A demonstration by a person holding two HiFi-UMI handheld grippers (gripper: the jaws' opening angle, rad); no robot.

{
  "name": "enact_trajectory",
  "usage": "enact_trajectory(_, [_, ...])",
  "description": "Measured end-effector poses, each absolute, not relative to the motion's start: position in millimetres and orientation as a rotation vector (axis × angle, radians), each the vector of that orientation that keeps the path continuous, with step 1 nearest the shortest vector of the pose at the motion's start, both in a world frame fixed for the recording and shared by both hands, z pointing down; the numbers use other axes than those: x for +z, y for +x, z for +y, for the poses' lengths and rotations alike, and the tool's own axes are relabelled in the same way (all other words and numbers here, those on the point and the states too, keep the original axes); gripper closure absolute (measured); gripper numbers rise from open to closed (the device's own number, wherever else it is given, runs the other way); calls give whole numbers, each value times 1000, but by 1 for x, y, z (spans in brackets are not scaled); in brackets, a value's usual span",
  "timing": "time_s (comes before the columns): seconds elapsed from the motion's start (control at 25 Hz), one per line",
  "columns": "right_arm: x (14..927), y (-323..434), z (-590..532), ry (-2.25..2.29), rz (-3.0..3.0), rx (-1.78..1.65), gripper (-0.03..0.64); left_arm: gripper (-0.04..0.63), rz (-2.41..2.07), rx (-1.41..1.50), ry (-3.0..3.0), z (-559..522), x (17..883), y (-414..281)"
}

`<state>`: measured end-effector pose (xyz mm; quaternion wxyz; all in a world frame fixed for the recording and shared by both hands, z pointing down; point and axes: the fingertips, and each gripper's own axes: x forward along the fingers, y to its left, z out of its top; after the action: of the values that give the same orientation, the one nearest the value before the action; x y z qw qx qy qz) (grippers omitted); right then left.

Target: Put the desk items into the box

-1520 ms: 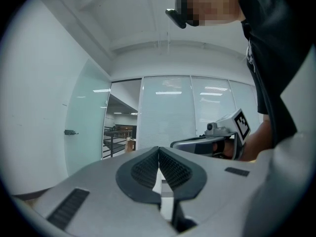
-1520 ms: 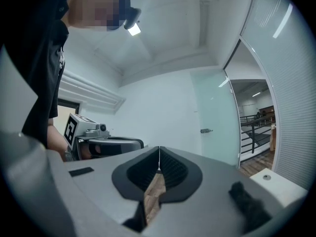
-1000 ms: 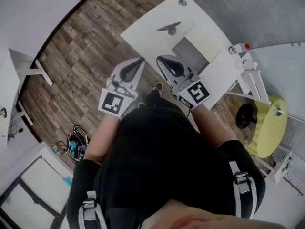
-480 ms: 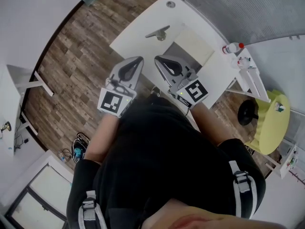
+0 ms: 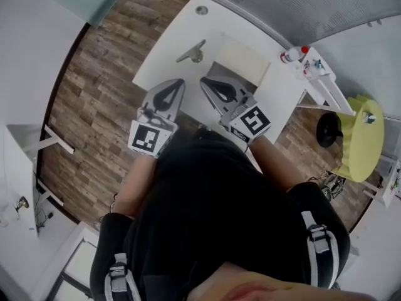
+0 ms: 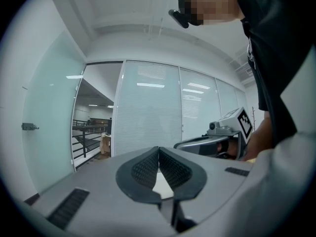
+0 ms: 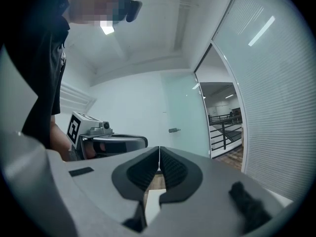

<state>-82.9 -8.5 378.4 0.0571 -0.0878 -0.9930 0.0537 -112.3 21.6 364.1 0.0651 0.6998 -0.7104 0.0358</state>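
In the head view a white desk [image 5: 169, 61] carries an open box [image 5: 241, 58] with a pale flap and a grey inside. A grey hand tool [image 5: 191, 52] lies to its left, and a small round thing [image 5: 201, 9] sits near the far corner. My left gripper [image 5: 180, 82] is over the desk's near edge, shut and empty. My right gripper [image 5: 204, 80] hangs beside it, just in front of the box, also shut with nothing held. In the left gripper view the left gripper [image 6: 158, 150] has its pads together. The right gripper [image 7: 159, 151] shows the same in its own view.
Two bottles [image 5: 292, 55] stand on a white rack to the desk's right. A yellow round seat [image 5: 360, 140] and a black stool base [image 5: 329, 130] are further right. Wood floor [image 5: 94, 99] lies to the left. Glass partitions stand behind the desk.
The desk and box have drawn nearer to me. Both grippers, earlier short of the desk, now reach over its near edge. Their jaws stay shut.
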Motion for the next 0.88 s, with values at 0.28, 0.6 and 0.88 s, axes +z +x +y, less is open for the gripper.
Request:
enact_trajectory(0.28, [380,-108,-33,-61,-3005,173,600,583,-2008,75,2282,-11,366,-138])
enact_trajectory(0.6, [390,-135,-53,152,-2959,223,600,583,-1836,93,2438,-40,376,-167])
enact_trajectory(0.88, [414,-153,-73,375,-2901,330,600,583,-1674,108,2540,-59,394,-188])
